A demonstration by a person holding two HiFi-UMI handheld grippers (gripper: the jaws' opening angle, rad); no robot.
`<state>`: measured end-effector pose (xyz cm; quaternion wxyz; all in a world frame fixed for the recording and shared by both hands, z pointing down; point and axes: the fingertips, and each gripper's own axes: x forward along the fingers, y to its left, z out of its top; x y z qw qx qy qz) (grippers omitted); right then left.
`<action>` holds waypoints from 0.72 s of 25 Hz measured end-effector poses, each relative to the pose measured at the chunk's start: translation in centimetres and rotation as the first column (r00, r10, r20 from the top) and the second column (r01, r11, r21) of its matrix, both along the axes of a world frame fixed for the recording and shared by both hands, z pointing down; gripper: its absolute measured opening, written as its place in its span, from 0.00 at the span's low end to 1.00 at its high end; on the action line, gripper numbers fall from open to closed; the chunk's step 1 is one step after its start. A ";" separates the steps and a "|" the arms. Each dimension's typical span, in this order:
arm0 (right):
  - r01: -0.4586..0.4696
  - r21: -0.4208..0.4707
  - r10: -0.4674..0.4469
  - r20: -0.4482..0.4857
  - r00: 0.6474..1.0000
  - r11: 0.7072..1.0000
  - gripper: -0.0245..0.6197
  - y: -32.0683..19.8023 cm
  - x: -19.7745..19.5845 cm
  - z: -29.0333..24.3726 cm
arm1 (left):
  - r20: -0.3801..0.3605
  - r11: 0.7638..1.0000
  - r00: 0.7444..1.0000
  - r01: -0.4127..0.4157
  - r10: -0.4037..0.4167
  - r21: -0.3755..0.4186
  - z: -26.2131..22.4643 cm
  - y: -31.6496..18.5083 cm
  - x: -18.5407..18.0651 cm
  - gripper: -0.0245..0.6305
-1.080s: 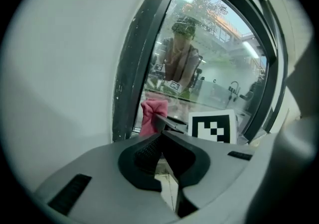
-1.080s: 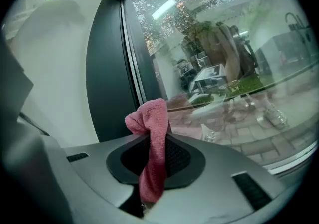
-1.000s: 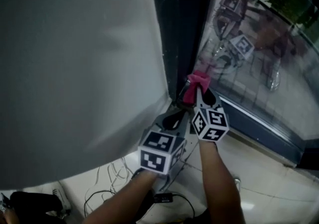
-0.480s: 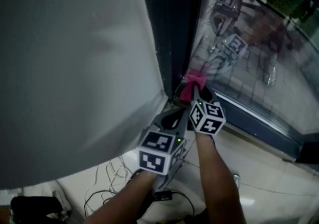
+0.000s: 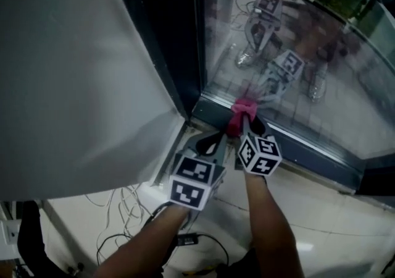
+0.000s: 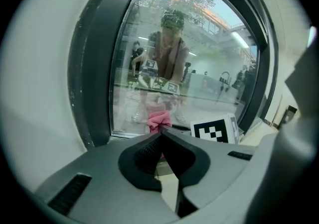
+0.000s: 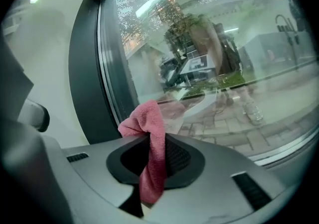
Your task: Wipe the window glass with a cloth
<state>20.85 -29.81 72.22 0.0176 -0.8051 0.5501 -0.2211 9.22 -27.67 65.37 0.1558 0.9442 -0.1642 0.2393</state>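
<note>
Head view | right gripper (image 5: 245, 123) clamped on pink cloth (image 5: 242, 109) | cloth at bottom-left corner of window glass (image 5: 308, 67) | left gripper (image 5: 213, 142) jaws together, empty, just below the glass | progress: wiping likely barely begun, most of the glass left

Cloth (image 7: 152, 148): fuzzy terry; glass (image 5: 321, 97): glossy, v. reflective.

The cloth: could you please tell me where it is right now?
The cloth is mid-picture in the head view, clamped in the right gripper at the lower left corner of the glass, beside the dark frame.
</note>
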 end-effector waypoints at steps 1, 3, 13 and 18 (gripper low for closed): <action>-0.003 -0.003 0.003 -0.002 1.000 1.000 0.12 1.1 0.6 -0.1 | 0.010 1.000 1.000 -0.013 0.013 0.002 0.2 0.8 0.5 0.05; -0.006 -0.004 0.005 -0.006 1.000 1.000 0.12 3.2 1.8 -0.4 | 0.025 0.999 0.999 -0.039 0.039 0.001 0.5 2.4 1.9 0.05; -0.065 -0.006 0.065 -0.012 0.998 0.998 0.12 13.7 9.4 -0.4 | 0.058 0.987 0.985 -0.162 0.162 0.006 2.1 10.6 10.6 0.05; -0.091 -0.017 0.090 -0.018 0.996 0.996 0.12 19.4 13.3 -0.4 | 0.094 0.977 0.973 -0.213 0.212 0.005 3.3 15.6 13.9 0.05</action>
